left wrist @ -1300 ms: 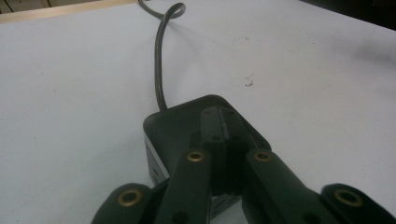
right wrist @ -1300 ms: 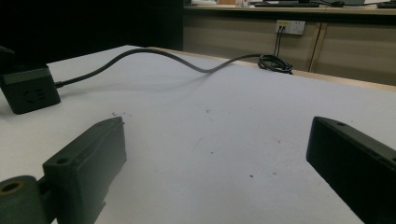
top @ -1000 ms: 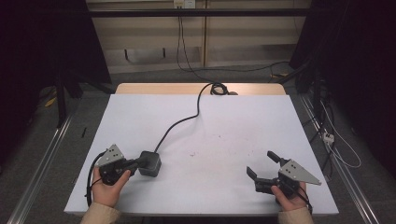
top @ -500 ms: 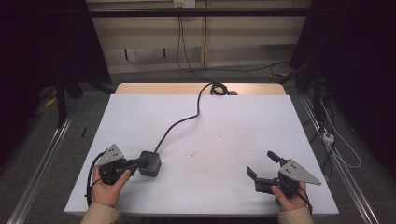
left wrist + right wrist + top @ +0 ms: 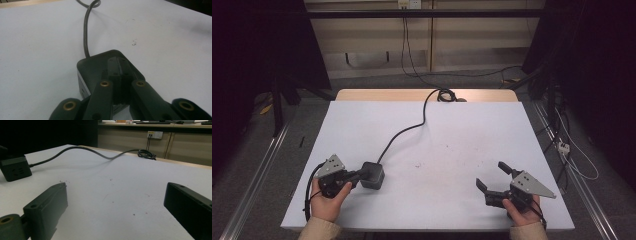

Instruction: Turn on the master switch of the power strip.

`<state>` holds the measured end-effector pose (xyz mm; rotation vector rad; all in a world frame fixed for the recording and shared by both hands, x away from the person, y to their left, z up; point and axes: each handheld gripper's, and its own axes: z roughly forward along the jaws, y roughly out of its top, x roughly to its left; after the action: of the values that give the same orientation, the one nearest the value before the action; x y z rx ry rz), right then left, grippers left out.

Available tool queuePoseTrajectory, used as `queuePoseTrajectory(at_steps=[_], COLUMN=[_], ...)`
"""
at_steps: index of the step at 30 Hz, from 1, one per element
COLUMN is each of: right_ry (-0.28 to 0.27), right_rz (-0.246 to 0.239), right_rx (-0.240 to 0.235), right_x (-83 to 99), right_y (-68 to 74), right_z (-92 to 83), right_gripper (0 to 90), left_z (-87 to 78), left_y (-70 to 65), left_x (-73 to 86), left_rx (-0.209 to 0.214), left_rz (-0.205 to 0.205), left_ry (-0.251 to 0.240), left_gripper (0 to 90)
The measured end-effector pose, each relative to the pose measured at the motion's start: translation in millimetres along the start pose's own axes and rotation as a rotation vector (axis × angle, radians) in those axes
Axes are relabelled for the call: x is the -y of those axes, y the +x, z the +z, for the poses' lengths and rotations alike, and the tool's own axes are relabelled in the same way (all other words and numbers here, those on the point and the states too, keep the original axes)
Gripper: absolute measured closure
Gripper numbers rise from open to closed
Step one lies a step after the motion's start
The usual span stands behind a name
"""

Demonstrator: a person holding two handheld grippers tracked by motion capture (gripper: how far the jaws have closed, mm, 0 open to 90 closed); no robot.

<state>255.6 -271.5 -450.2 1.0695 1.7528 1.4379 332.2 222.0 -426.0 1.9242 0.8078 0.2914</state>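
White table [image 5: 452, 130], one black cubic power block [image 5: 372, 174] beneath the closed left claw [image 5: 119, 68], one cable [image 5: 404, 131] beyond, right claw [image 5: 493, 176] wide, empty.

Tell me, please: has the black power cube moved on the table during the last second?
No. In the high view the power cube keeps its place near the table's left front corner, beside the left gripper.

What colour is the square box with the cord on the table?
The box is black, with a black cord. It shows best in the left gripper view.
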Motion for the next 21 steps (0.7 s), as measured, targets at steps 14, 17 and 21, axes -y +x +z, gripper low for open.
queuePoseTrajectory(at_steps=[14, 17, 21], right_ry=[0.0, 0.0, 0.0], right_rz=[-0.001, -0.002, -0.003], right_rx=[-0.001, -0.002, -0.003], right_x=[-0.3, -0.3, -0.4], right_y=[0.3, 0.3, 0.5], right_z=[0.1, 0.2, 0.3], right_gripper=[4.9, 4.9, 4.9], left_z=[0.0, 0.3, 0.0], left_y=[0.0, -0.8, 0.6], left_x=[-0.1, -0.5, -0.7], left_rx=[0.0, -0.003, 0.002], left_rz=[-0.004, -0.003, -0.008], left_ry=[0.002, 0.003, 0.007], left_gripper=[90.0, 90.0, 90.0])
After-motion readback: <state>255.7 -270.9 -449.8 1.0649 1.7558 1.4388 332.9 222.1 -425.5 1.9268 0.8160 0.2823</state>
